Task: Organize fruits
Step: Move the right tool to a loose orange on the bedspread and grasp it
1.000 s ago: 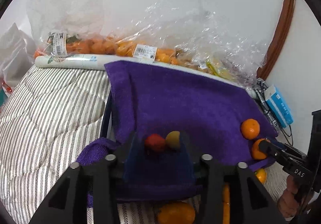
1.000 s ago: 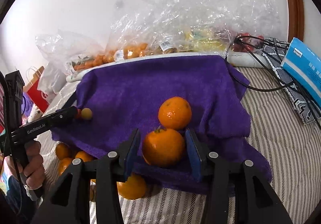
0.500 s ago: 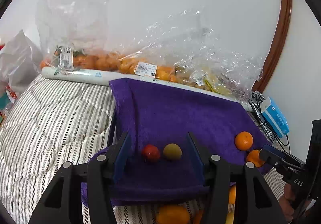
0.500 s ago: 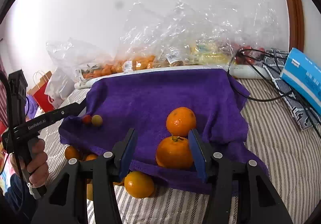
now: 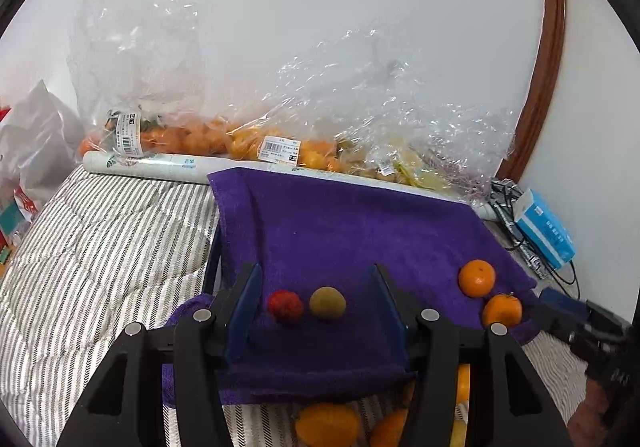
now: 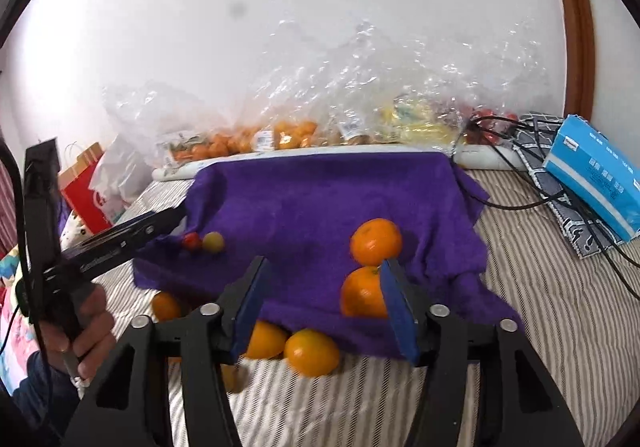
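Observation:
A purple towel point(image 5: 360, 231) lies over the striped bedding. On it, a small red fruit point(image 5: 285, 306) and a yellow-green fruit point(image 5: 327, 303) rest side by side between the tips of my left gripper point(image 5: 316, 307), which is open and touches neither. Two oranges point(image 6: 376, 241) point(image 6: 362, 293) sit on the towel's right part. My right gripper point(image 6: 324, 303) is opening. The lower orange lies against its right pad point(image 6: 398, 307), far from the left pad. The right wrist view shows the left gripper point(image 6: 160, 223) beside the red fruit point(image 6: 192, 241).
Several loose oranges point(image 6: 312, 353) lie on the bedding under the towel's near edge. Clear bags of fruit point(image 5: 280, 143) line the wall behind a white roll point(image 5: 160, 167). A blue tissue pack point(image 6: 596, 171) and black cables point(image 6: 520, 203) lie to the right. A hand point(image 6: 86, 331) holds the left gripper.
Both grippers have drawn back and up from the towel with wider jaws. The right pads have spread off the lower orange, which stays on the towel. The two small fruits have not moved.

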The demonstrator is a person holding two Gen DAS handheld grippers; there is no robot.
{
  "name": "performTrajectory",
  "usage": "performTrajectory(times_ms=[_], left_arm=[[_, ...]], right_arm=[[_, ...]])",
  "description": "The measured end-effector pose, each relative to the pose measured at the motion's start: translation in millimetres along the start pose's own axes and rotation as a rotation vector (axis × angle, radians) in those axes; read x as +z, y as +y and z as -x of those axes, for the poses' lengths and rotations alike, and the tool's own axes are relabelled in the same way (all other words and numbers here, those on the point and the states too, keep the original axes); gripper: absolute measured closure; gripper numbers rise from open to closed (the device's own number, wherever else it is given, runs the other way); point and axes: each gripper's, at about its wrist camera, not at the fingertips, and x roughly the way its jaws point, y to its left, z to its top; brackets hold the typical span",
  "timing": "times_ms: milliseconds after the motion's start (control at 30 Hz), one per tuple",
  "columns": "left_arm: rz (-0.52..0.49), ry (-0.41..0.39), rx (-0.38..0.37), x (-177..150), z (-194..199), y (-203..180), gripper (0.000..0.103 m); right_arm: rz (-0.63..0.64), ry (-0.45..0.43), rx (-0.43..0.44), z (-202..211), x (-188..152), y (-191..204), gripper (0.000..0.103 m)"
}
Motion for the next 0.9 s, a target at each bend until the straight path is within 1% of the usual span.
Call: performTrajectory(times_ms=[100, 200, 433, 533, 633, 800, 833, 900], left_arm=[[-0.002, 0.0, 0.005, 0.3, 1.9, -1.4, 0.05], [0.008, 0.002, 0.001, 0.9, 2.8, 0.3, 0.05], [0.057, 0.0, -0.001, 4.8, 5.5, 10.8, 0.048], [0.068, 0.008, 0.0, 4.6, 3.6, 13.1, 0.048], [0.065, 0.022, 0.011, 3.7, -0.3, 13.3, 0.048], [0.065, 0.023, 0.006, 3.9, -0.3, 12.2, 0.048], [0.063, 0.022, 0.008, 3.6, -0.4, 12.0, 0.048], [0.057, 0.029, 0.013, 3.0, -2.9, 10.9, 0.048]], right_arm=[[-0.005, 0.014, 0.0, 4.1, -7.1, 8.7, 0.044], [-0.002, 0.047, -0.007, 4.6, -13.7, 16.0, 0.044], [0.013, 0.088, -0.005, -1.0, -32.5, 29.8, 0.044], [0.037, 0.126, -0.003, -5.3, -39.5, 37.3, 0.044], [0.061, 0.131, -0.012, -7.8, -44.0, 42.5, 0.044], [0.101, 0.123, -0.119, -16.8, -47.9, 39.5, 0.045], [0.108, 0.123, -0.141, -18.4, -49.3, 37.7, 0.046], [0.126, 0.132, -0.161, -21.2, -51.4, 35.4, 0.053]])
